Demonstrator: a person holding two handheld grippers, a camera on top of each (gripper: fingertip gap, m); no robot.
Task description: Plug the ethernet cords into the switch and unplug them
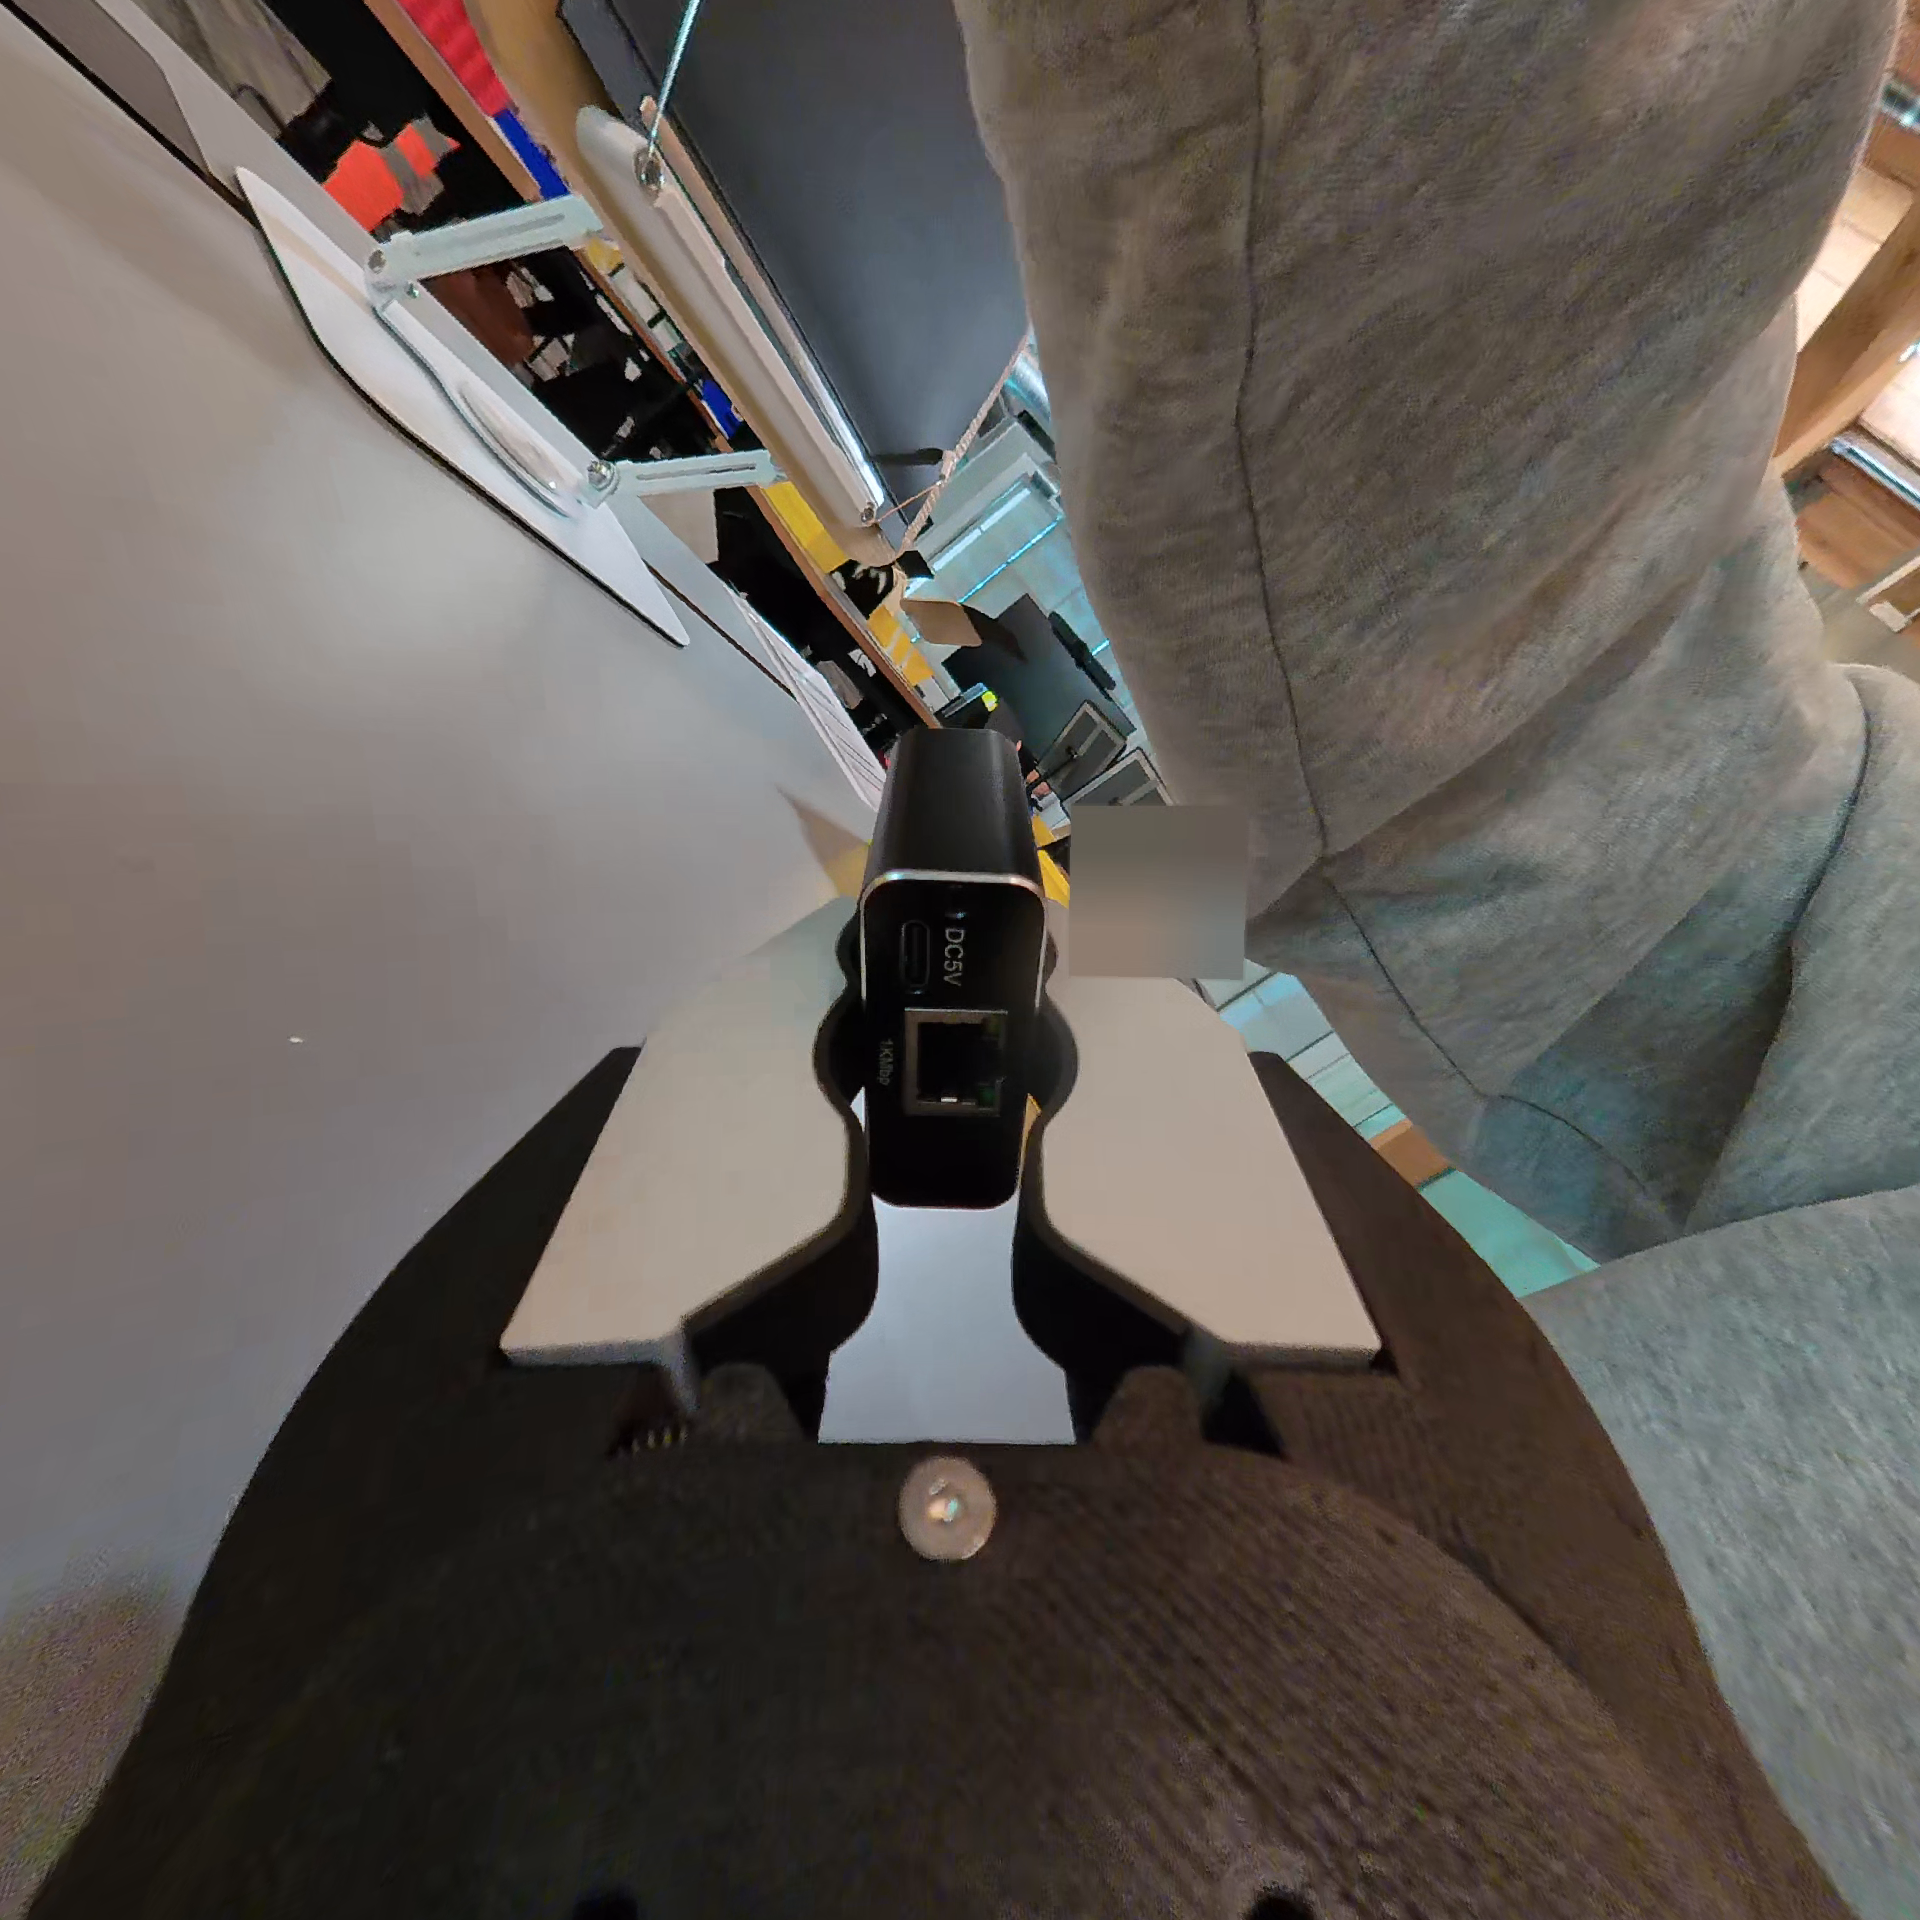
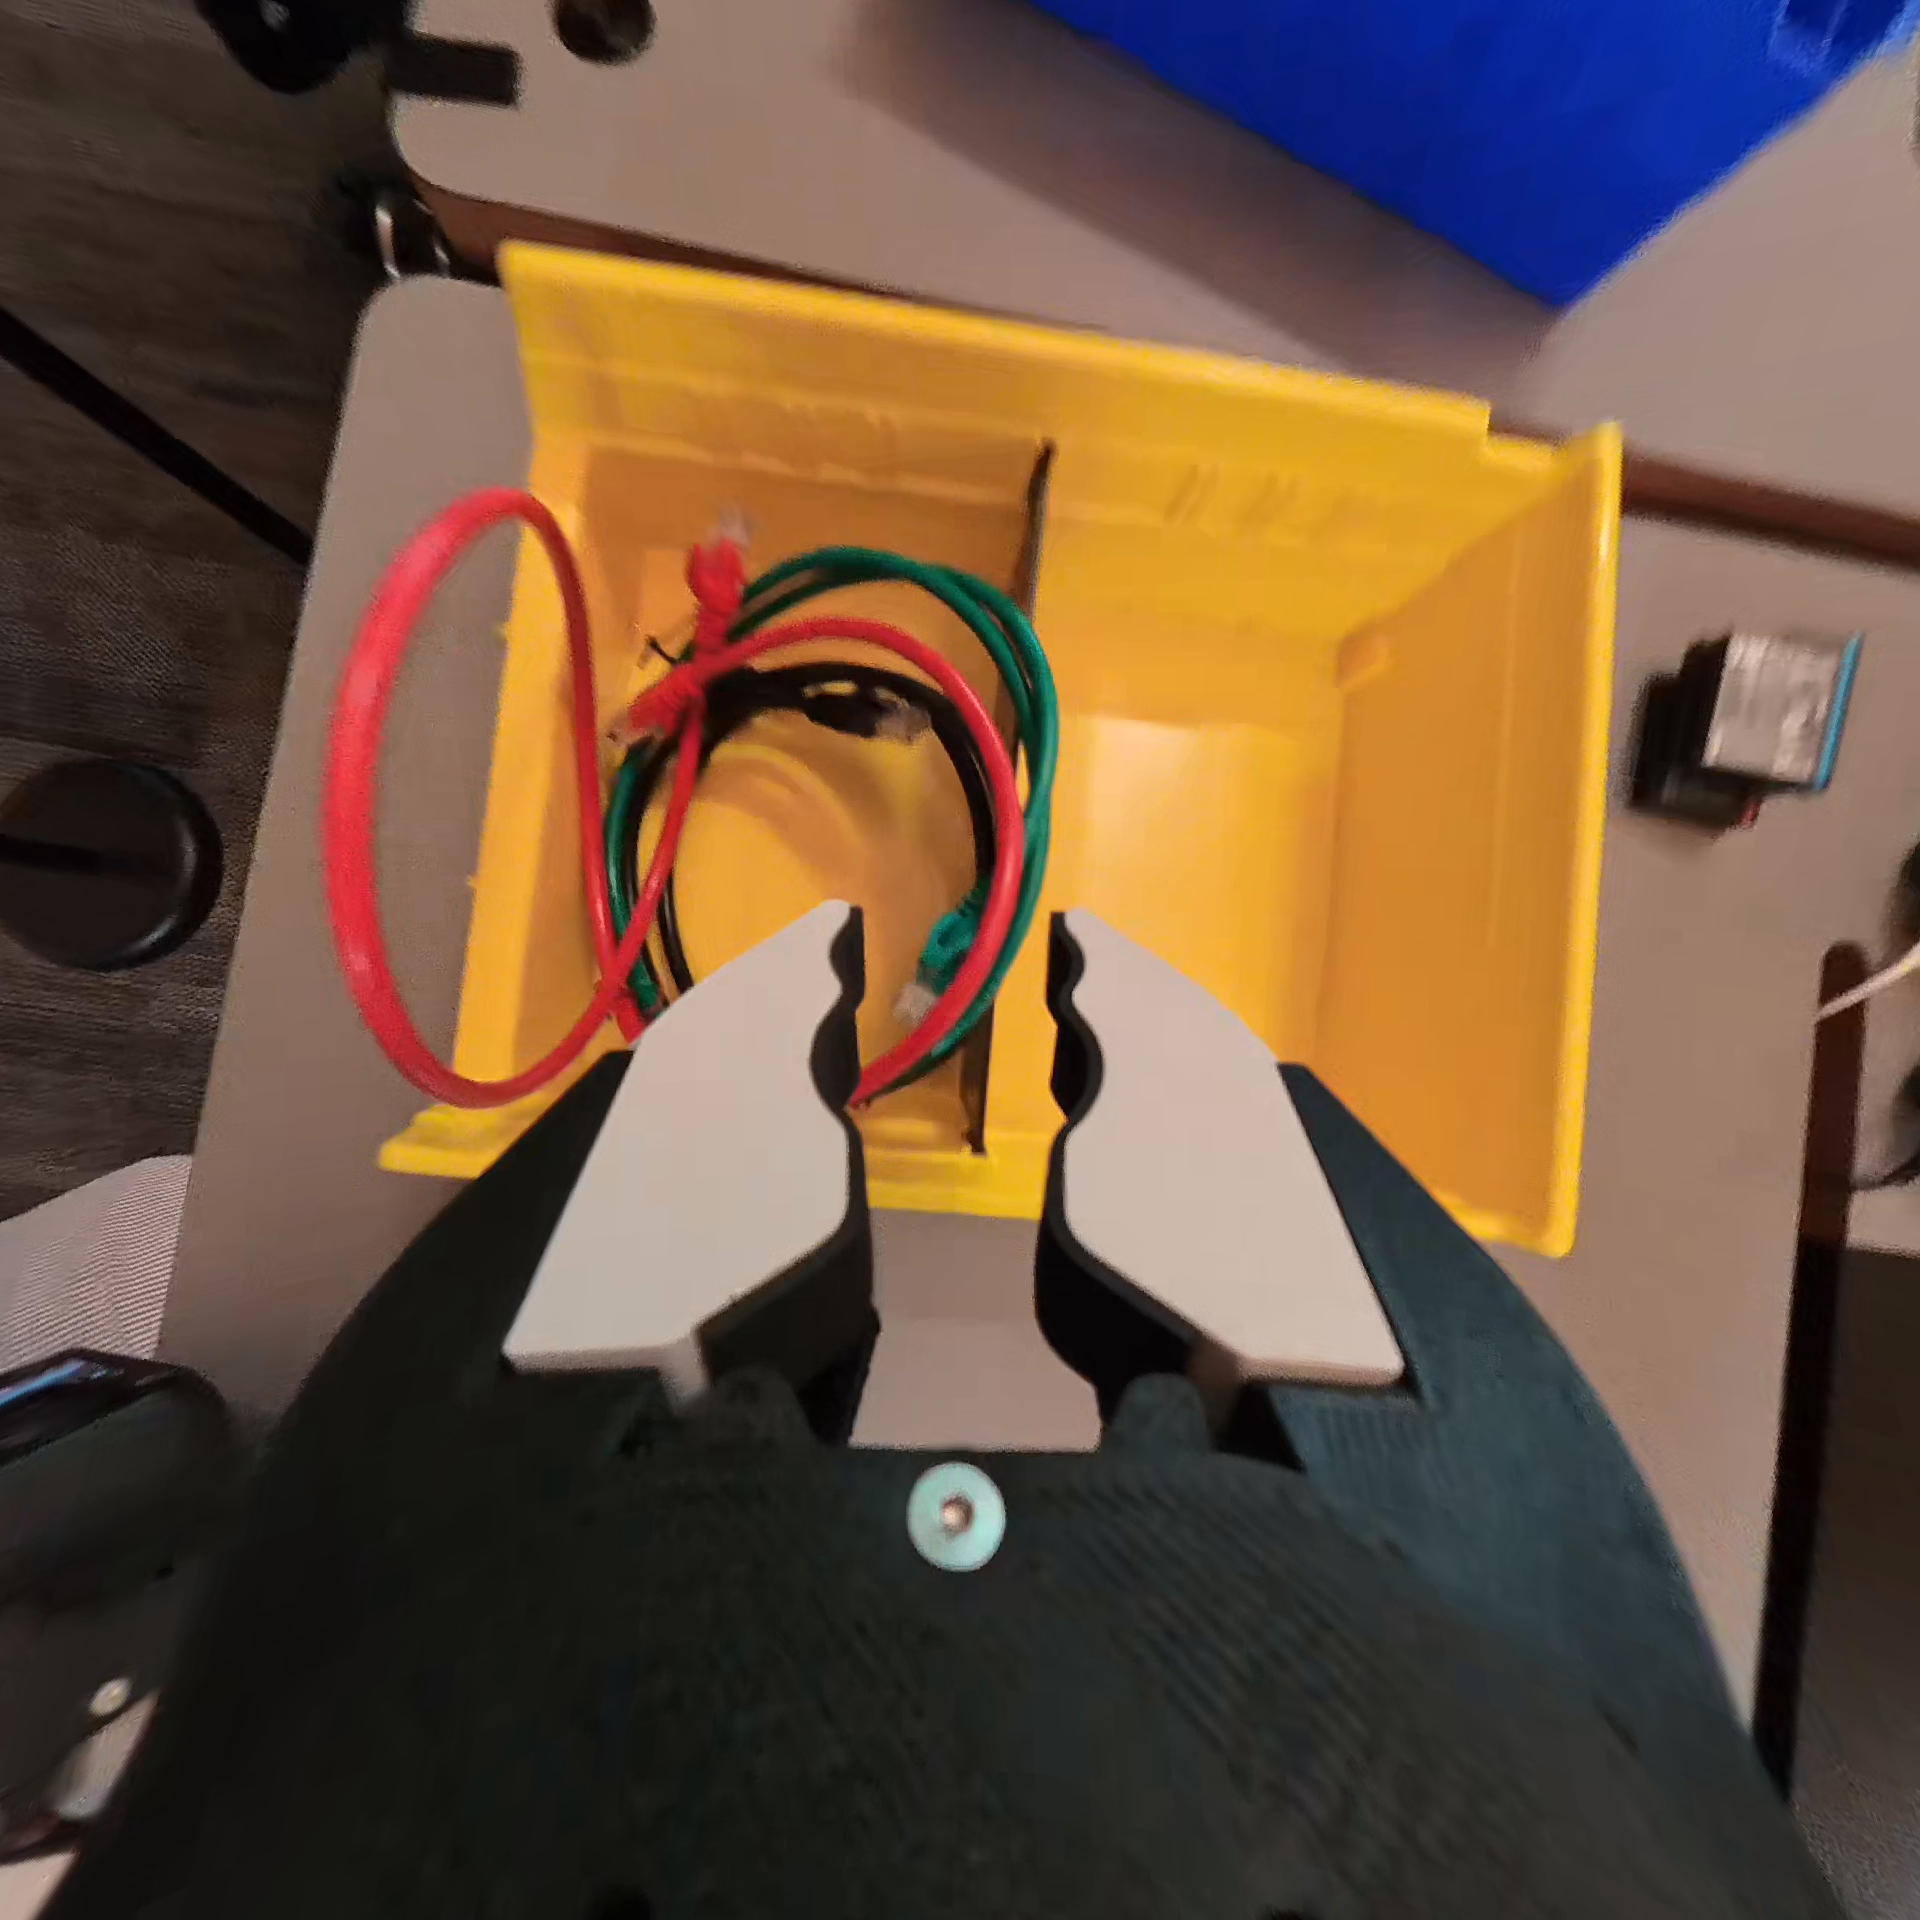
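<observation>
The left hand-held gripper (image 1: 951, 1039) is squeezing the black switch (image 1: 951, 997) while the right hand-held gripper (image 2: 954, 1023), spread wide, is hovering over the green cord (image 2: 940, 951) at 12 o'clock in the yellow bin (image 2: 1455, 831), probably needing a pinch next.

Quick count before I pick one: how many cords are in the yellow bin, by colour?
Red cord: 1
Green cord: 1
Black cord: 1
Total: 3, all in the left compartment of the yellow bin; the red one loops out over its left wall.
</observation>
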